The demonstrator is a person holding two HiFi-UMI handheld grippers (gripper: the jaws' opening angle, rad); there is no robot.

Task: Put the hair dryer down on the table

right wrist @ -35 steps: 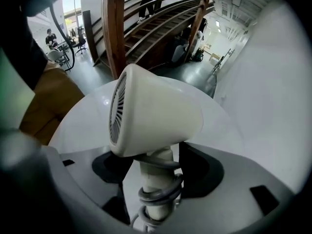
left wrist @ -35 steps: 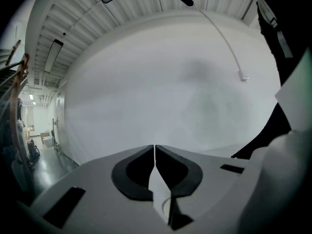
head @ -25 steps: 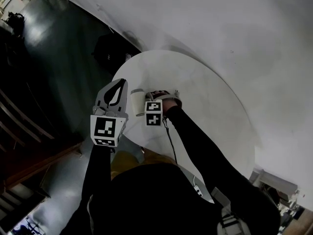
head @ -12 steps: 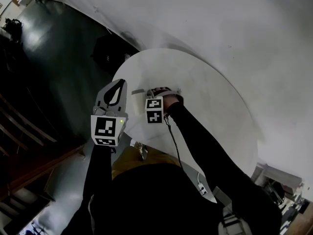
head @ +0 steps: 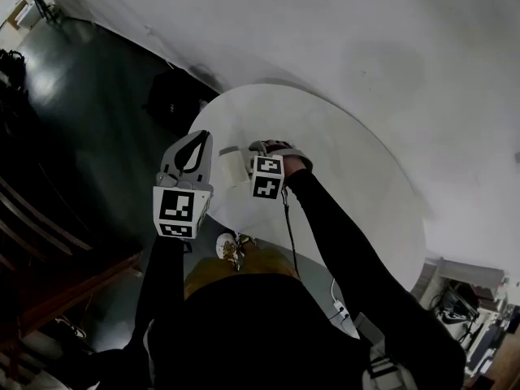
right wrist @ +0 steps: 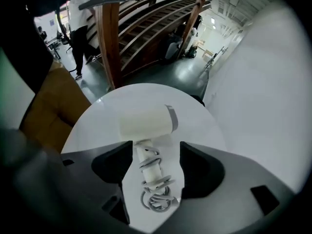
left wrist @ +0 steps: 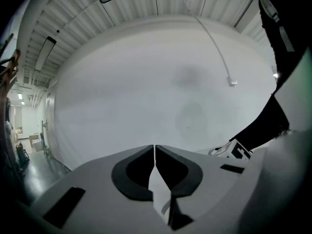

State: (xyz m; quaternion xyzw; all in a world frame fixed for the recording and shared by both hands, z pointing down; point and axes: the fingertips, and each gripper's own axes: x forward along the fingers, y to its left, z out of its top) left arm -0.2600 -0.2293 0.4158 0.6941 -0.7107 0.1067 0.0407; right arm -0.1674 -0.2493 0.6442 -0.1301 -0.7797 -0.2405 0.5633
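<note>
Hair dryer: one cream hair dryer [right wrist: 146, 121] lies on its side on the round white bench [head: 349, 193], near the edge closest to the person and well in from the far rim.
Handle: the handle [right wrist: 147, 164] points back toward the right gripper, and the barrel lies crosswise beyond it.
Cord: one grey cord [right wrist: 157, 197] is wound round the handle and ends in a loose coil at its foot.
Right gripper: the right gripper [right wrist: 156, 152] has its jaws apart. The handle lies in the gap, with bench showing on both sides, so it seems free of the jaws.
Left gripper: the left gripper [left wrist: 154, 152] has its jaws pressed together on nothing and is held off the bench's left edge.
Handling: it is probably a light, rigid plastic shell with a smooth, somewhat slippery surface. The barrel would outweigh the handle and tip forward if held low.
Where to grip: take the handle just under the barrel, above the cord wraps. The wraps are soft and could slide or unwind under the jaws.
Count: one hair dryer, one cord, one bench, two grippers.
Progress: the dryer appears to rest fully on the bench, so the put-down looks complete.
</note>
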